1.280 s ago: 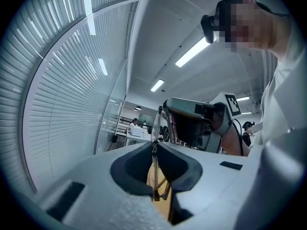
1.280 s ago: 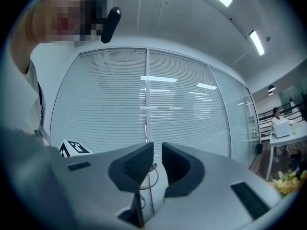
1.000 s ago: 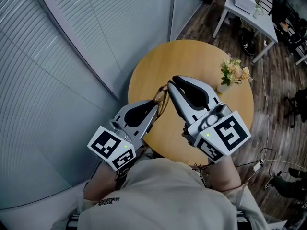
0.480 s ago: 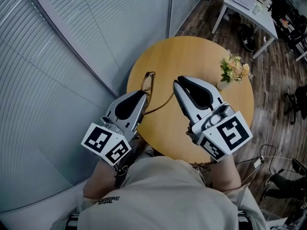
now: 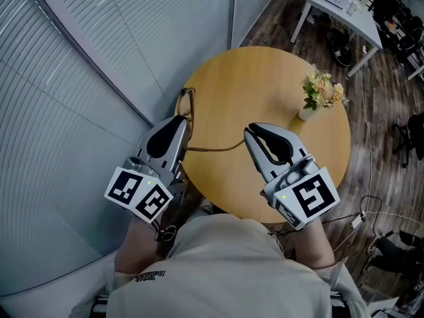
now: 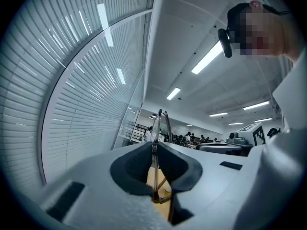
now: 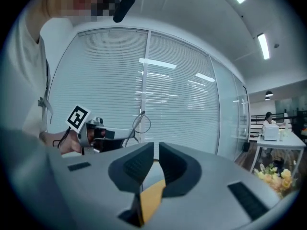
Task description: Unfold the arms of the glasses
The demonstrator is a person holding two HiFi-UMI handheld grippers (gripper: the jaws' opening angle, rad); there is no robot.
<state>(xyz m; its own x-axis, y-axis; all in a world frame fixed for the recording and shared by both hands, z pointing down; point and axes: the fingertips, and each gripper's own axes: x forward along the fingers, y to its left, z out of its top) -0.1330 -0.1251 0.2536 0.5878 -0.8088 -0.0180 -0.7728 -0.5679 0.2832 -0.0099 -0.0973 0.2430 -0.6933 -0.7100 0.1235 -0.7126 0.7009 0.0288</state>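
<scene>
Left gripper [image 5: 182,120] clamped on thin brown-framed glasses [image 6: 155,176], right gripper [image 7: 156,150] barely parted, empty, unfolded arm's tip hard to trace.

Glasses [image 5: 188,104] at table's [image 5: 258,78] L edge in L claw [image 5: 180,120]; vase [image 5: 306,114] on R.

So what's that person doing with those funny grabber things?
A person is working over a round wooden table with a gripper in each hand, opening up a pair of glasses. The left gripper pinches the glasses by the frame, with the lenses poking out past its jaws. One arm of the glasses is swung out and stretches across to the tip of the right gripper, whose jaws are nearly together. Whether they pinch the arm's end is hard to tell. A vase of flowers stands further back.
</scene>
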